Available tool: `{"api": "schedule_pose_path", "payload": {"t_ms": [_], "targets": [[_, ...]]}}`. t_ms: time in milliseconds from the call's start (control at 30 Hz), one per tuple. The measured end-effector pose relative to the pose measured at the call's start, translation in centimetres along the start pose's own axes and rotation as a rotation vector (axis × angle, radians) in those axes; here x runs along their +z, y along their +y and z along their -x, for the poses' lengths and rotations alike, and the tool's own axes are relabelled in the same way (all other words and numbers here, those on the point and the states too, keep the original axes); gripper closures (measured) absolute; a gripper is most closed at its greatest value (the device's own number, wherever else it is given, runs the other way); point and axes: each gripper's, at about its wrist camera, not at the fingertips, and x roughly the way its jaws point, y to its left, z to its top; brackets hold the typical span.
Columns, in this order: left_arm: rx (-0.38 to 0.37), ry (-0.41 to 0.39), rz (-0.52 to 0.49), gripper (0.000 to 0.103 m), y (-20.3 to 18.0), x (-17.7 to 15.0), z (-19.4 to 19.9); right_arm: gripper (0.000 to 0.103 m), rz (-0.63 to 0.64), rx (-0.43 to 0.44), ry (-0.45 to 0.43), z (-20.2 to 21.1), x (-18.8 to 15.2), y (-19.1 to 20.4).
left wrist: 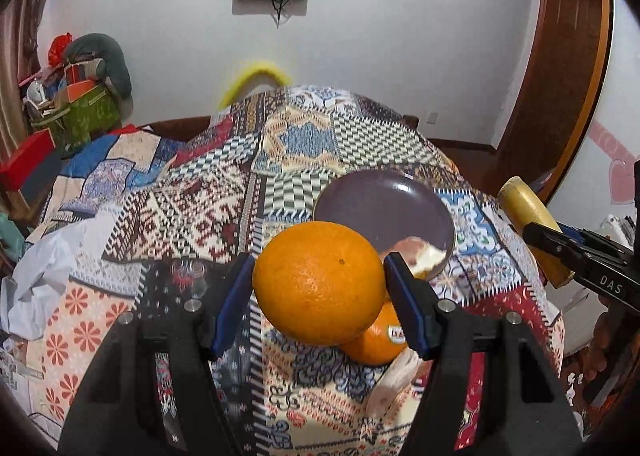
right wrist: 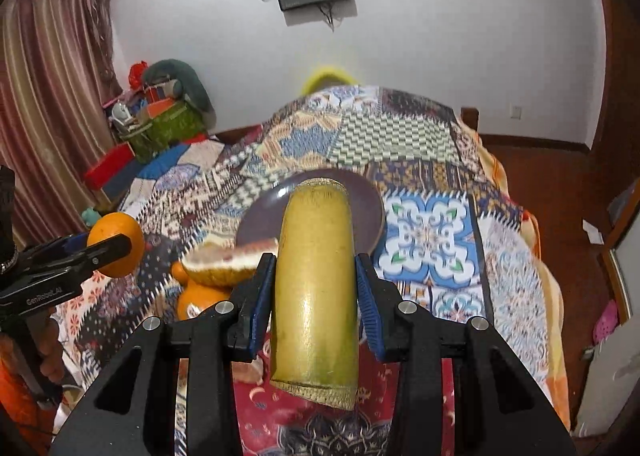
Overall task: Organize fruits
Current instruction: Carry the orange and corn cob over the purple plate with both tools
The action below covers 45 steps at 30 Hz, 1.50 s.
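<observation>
We pinch an orange [left wrist: 318, 282] in our left gripper [left wrist: 320, 284], a yellow-green stalk piece [right wrist: 316, 296] in our right gripper [right wrist: 316, 296], purple plate [left wrist: 376, 204] at 12 o'clock.

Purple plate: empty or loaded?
Empty. The round purple plate shows bare glaze in both views; a cut fruit piece overlaps its near rim, contact unclear.

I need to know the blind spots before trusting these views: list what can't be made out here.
- Second orange, left wrist view: mostly hidden behind the held orange; its sticker is cut off by the left gripper.
- Cut fruit, right wrist view: motion-blurred, kind unclear.
- Purple plate, right wrist view: its middle is covered by the yellow-green stalk piece in the right gripper.
- Yellow object behind the quilt: blurred, mostly hidden.
</observation>
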Motion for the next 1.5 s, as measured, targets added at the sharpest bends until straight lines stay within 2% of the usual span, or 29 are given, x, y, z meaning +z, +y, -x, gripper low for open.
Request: {"api": "schedule_pose_path", "payload": {"t_ms": [267, 600, 1167, 1500], "targets": [[-0.004, -0.038, -0.012, 0.037, -0.4, 2.4, -0.7, 0.067, 0.003, 0.001, -0.053, -0.1, 1.9, -0.2], [-0.009, -0.020, -0.032, 0.037, -1.0, 3.6, -3.9, 0.067, 0.007, 0.003, -0.080, -2.2, 3.5, -0.6], [-0.029, 0.034, -0.048, 0.037, -1.6, 6.4, -10.7, 0.067, 0.047, -0.002, -0.008, -9.0, 5.2, -1.4], [-0.048, 0.138, -0.059, 0.037, -1.1, 6.8, -15.8, 0.067, 0.079, -0.005, 0.055, -12.6, 5.7, -1.9]]}}
